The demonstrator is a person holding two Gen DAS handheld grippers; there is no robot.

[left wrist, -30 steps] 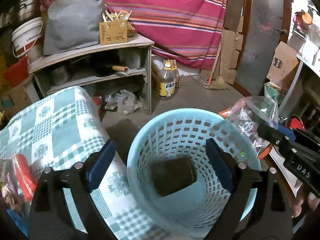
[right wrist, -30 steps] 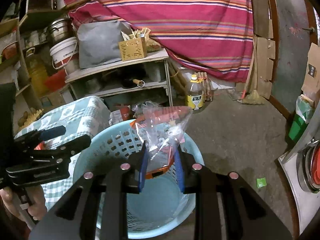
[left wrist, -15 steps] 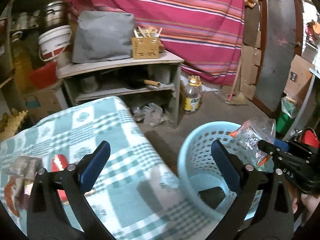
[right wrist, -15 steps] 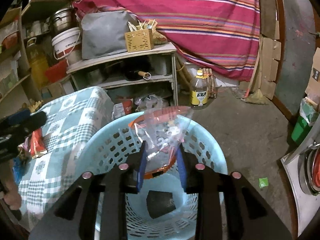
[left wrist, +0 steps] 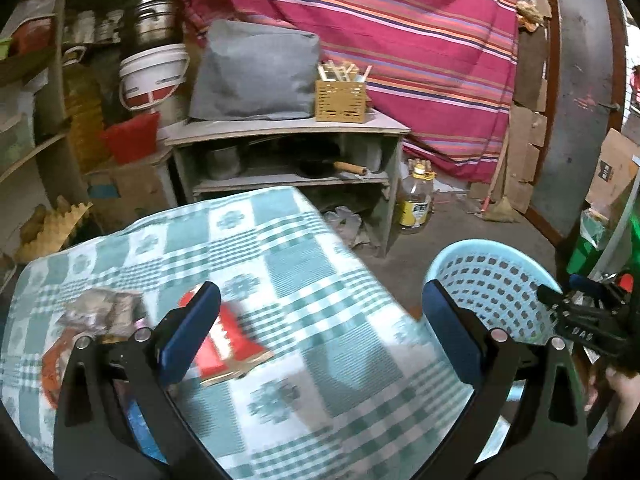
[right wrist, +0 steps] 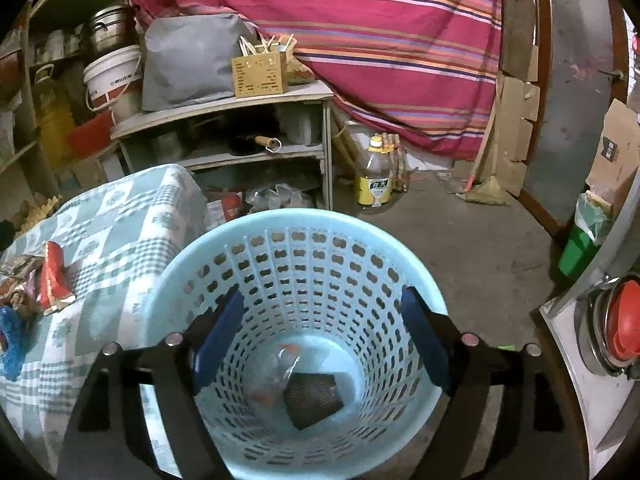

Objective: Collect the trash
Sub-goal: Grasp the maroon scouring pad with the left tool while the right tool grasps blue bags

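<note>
Light-blue perforated basket (right wrist: 296, 280) stands upright on the floor, just beside the bench. Inside, on its bottom, lie a crumpled clear plastic bag (right wrist: 280, 376) and a dark rectangular item (right wrist: 316, 396), touching. On the bench's checked cloth: a red-and-white wrapper (left wrist: 228, 344), lying flat, beside other crumpled wrappers (left wrist: 100, 308) at the left edge.

You have a surface covered in a green-and-white checked cloth (left wrist: 304, 264) in front of you. On it, at its left part, lie a red wrapper (left wrist: 228, 344), a crumpled brownish wrapper (left wrist: 100, 308) just beside it, and something blue (right wrist: 12, 344) nearer the edge. Beside the cloth, the light blue basket (right wrist: 304, 240) stands on the bare concrete floor (right wrist: 460, 240), along with an oil bottle (right wrist: 376, 180).
</note>
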